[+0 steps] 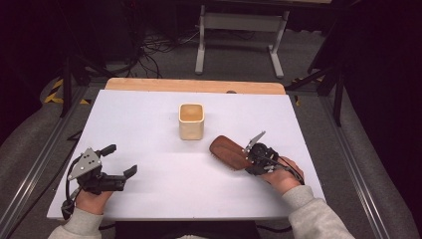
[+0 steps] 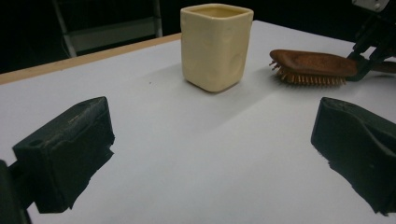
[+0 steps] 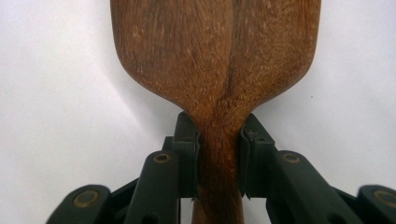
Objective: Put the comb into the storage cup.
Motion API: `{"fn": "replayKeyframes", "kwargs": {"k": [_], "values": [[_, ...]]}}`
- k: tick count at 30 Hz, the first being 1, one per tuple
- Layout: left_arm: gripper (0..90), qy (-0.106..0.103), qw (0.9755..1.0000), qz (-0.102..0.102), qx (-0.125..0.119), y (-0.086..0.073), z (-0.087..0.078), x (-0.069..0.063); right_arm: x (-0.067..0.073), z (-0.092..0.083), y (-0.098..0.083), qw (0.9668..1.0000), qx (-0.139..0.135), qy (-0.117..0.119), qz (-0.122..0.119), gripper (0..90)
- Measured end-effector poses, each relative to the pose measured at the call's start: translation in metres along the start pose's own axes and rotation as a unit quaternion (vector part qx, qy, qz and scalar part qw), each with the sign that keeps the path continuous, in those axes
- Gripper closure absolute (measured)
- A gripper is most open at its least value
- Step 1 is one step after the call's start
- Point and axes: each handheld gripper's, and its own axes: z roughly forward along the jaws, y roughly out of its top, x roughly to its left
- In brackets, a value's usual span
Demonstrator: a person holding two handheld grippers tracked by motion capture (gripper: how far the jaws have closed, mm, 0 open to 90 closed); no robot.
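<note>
Two grippers rest low over the white table [image 1: 149, 124], one in each of the person's hands. The right gripper [image 1: 251, 158] has its jaws pressed on the narrow neck of a wooden hairbrush [image 1: 230, 152], where the handle widens into the head. In the right gripper view each black pad [image 3: 189, 154] sits flat against a side of the brown handle, and the broad back of the brush [image 3: 215, 51] spreads out beyond the fingertips. The brush lies bristles down on the table, as the left gripper view shows, with its head [image 2: 313, 65] pointing away from the right hand's grip and toward a cream square cup [image 1: 191, 121].

The left gripper [image 1: 122, 160] has its jaws spread wide with nothing between them but bare table. Ahead of its fingertips, well apart from them, stands the cup [image 2: 215, 44], upright and open at the top; the brush lies just beside it, to the far side of the left gripper's own right finger [image 2: 359, 154].
</note>
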Motion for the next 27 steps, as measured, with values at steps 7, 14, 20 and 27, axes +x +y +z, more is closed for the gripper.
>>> {"fn": "replayKeyframes", "kwargs": {"k": [7, 14, 20, 27], "values": [[0.2, -0.005, 0.9999, -0.005, -0.011, 0.0, 0.0, 0.0, 0.005, -0.004, -0.003, 0.9994, -0.028, -0.016, -0.015, 72.5], [1.1, -0.014, 0.9999, 0.007, 0.005, 0.0, 0.001, -0.001, 0.011, -0.017, -0.003, 0.9958, -0.085, -0.02, -0.029, 72.5], [4.0, -0.024, 0.9997, 0.006, -0.006, 0.0, -0.002, -0.001, 0.015, -0.03, -0.003, 0.9898, -0.138, -0.023, -0.029, 72.4], [4.4, -0.035, 0.9992, -0.015, -0.01, 0.0, -0.002, -0.001, 0.026, -0.04, -0.003, 0.9765, -0.21, -0.025, -0.04, 72.4]]}}
